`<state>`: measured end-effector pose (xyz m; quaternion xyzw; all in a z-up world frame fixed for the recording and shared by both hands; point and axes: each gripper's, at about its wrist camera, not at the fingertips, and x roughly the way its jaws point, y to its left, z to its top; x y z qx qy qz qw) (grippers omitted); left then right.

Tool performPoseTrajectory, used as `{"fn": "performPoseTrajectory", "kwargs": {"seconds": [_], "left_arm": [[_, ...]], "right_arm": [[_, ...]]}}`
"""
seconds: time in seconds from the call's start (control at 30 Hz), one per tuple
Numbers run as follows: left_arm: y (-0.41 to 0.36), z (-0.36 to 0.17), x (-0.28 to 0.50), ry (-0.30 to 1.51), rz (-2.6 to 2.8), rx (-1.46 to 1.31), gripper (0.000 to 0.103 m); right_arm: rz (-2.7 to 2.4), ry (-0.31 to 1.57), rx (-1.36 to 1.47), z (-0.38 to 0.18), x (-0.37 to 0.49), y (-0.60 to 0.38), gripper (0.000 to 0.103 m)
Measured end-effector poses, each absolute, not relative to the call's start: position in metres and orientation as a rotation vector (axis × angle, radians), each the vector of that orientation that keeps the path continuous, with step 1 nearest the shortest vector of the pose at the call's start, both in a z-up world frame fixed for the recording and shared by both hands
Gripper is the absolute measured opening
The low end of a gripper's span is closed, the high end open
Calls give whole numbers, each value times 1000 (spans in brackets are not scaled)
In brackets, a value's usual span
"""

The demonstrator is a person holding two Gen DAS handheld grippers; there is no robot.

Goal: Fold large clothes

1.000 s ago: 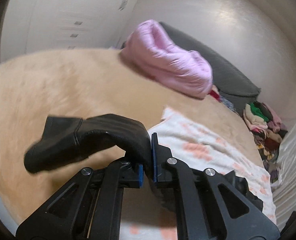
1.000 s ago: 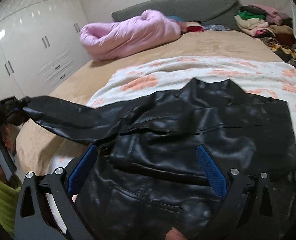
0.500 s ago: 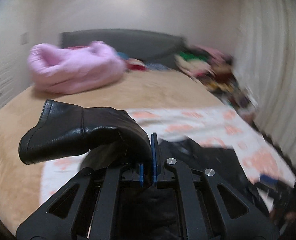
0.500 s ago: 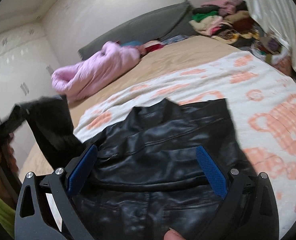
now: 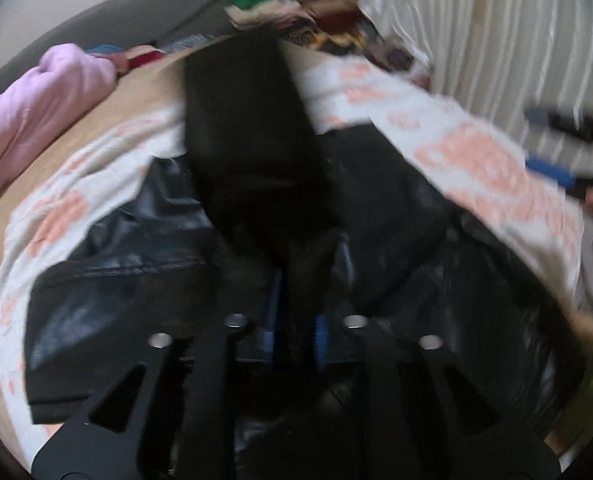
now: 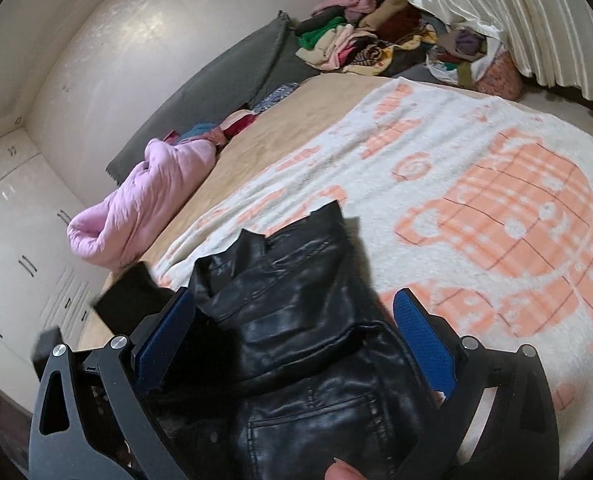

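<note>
Jacket [image 6: 296, 344] barely folded: my left hand-held gripper [image 5: 292, 328] clenches its sleeve [image 5: 252, 148] over the body; right hand-held gripper [image 6: 296, 360] gapes.

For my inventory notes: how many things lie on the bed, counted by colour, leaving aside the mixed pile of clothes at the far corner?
Black: 1, leather jacket
Pink: 1, puffy quilt
White with orange print: 1, blanket
Total: 3

I see white blanket [image 6: 436, 168] with orange print spread over tan bed [image 6: 280, 128]. Pink quilt [image 6: 144, 204] bundled near grey headboard [image 6: 216, 84]. Heap of mixed clothes [image 6: 360, 44] beside pleated curtain [image 6: 504, 12]. White wardrobe [image 6: 12, 248] opposite.
</note>
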<state>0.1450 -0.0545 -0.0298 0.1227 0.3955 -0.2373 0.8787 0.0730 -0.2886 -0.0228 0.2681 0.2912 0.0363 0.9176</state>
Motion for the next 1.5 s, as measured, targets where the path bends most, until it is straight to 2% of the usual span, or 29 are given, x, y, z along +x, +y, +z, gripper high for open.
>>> {"fn": "performPoseTrajectory", "kwargs": {"seconds": [0.1, 0.17, 0.23, 0.33, 0.4, 0.5, 0.63, 0.7, 0.73, 0.77, 0.8, 0.83, 1.07, 1.17, 1.3, 1.5], "left_arm": [[-65, -41, 139, 833, -510, 311, 26], [-68, -47, 137, 847, -504, 325, 28], [-67, -46, 135, 851, -504, 302, 47], [-58, -38, 127, 837, -526, 250, 66], [-45, -27, 121, 822, -531, 198, 66], [-24, -6, 114, 781, -491, 157, 80], [13, 16, 109, 705, -372, 155, 83], [34, 23, 112, 694, -284, 138, 92], [48, 27, 114, 686, -229, 116, 93], [60, 29, 116, 682, -189, 92, 93], [71, 30, 119, 685, -158, 66, 93], [82, 31, 121, 691, -128, 39, 93], [140, 33, 132, 712, -16, -122, 93], [141, 29, 142, 731, -17, -135, 93], [125, 19, 161, 769, -47, -138, 93], [101, 6, 196, 814, -110, -150, 92]], "right_arm": [[74, 614, 567, -31, 76, -293, 99], [80, 633, 571, -36, 80, -294, 99], [97, 661, 572, -42, 85, -291, 99], [141, 710, 565, -49, 96, -281, 99], [198, 754, 568, -55, 110, -268, 99], [285, 840, 578, -67, 131, -242, 99], [293, 915, 548, -84, 149, -212, 97], [304, 925, 555, -90, 155, -201, 82], [299, 928, 552, -93, 158, -199, 75], [301, 937, 546, -96, 162, -195, 45], [311, 936, 532, -96, 164, -191, 22], [326, 919, 512, -94, 164, -187, 16], [416, 657, 192, 0, 161, -165, 13], [394, 618, 85, 23, 167, -168, 12], [368, 635, 42, 21, 174, -180, 13], [304, 665, 38, -13, 174, -189, 13]]}}
